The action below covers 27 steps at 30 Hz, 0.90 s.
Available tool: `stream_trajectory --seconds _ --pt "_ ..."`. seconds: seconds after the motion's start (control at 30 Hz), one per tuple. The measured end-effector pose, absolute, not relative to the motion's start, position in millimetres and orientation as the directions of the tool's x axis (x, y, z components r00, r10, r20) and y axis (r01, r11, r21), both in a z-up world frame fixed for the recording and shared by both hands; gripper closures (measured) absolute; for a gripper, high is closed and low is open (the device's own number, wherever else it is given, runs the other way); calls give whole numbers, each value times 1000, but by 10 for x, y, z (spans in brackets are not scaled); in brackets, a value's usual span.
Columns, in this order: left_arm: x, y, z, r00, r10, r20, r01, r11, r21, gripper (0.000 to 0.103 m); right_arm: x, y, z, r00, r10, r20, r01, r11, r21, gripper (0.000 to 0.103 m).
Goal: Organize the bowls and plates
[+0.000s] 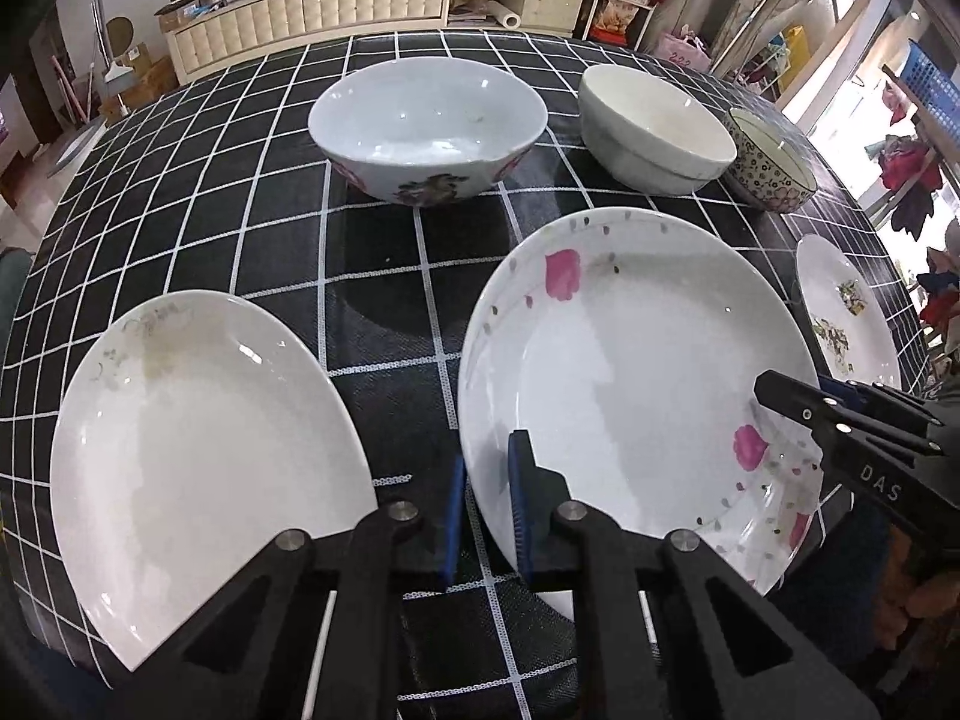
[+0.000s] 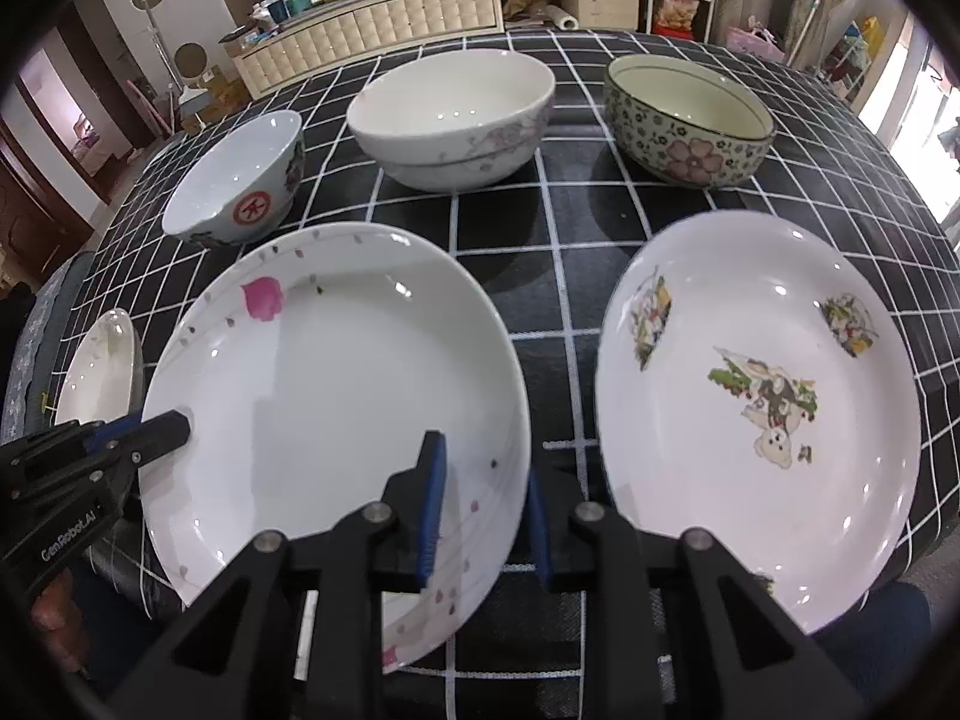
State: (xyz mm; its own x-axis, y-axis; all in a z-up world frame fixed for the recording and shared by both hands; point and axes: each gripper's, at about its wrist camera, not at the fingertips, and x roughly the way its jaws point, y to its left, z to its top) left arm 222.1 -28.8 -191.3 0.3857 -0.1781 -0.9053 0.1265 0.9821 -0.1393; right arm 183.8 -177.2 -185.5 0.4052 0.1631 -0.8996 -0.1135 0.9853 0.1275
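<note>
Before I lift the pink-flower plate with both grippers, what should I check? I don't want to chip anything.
1. Left gripper straddles the pink-flower plate rim: ok.
2. Right gripper straddles the opposite rim: ok.
3. Both grips clamped firmly: cannot tell.
4. Plate apart from the plain plate and cartoon plate: ok.
5. Nothing lying in the plate: ok.

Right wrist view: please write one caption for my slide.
Both grippers straddle the pink-flowered plate rim; three bowls stand behind.
</note>
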Motion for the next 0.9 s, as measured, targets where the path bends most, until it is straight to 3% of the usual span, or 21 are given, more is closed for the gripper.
stream_trajectory --seconds 0.9 --pt "2063 -80 -1569 457 -199 -867 98 980 -173 92 1695 -1682 -1460 485 247 -839 -128 969 212 75"
